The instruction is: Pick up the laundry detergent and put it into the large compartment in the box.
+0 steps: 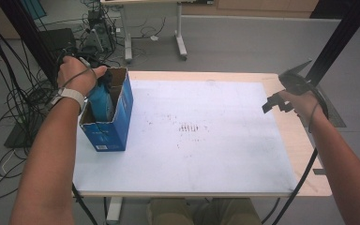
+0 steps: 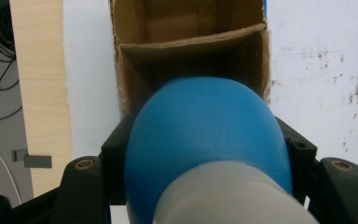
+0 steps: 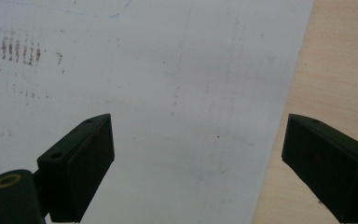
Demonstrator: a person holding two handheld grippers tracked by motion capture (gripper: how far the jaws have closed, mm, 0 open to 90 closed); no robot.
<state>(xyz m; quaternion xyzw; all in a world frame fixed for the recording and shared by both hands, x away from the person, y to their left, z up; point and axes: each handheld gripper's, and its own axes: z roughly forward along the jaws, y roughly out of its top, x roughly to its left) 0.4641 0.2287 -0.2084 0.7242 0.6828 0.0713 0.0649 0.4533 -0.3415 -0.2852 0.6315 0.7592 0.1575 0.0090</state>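
A blue bottle (image 1: pixel 101 101) with a white cap (image 2: pixel 228 196) is tilted into the open top of a blue cardboard box (image 1: pixel 108 133) at the table's left side. My left gripper (image 1: pixel 105 78) is shut on the bottle, one black jaw on each side of its blue body (image 2: pixel 205 126). A cardboard divider (image 2: pixel 191 41) splits the box, and the bottle's base points into the compartment on the person's side of it. My right gripper (image 1: pixel 275 101) hovers open over the table's right edge, with nothing between its jaws (image 3: pixel 198 154).
A white sheet (image 1: pixel 206 131) covers most of the wooden table (image 1: pixel 304 154), with faint brown marks (image 1: pixel 187 127) near its middle. Cables and black frame posts (image 1: pixel 23 28) stand off the left side. Another table's legs (image 1: pixel 180 42) are behind.
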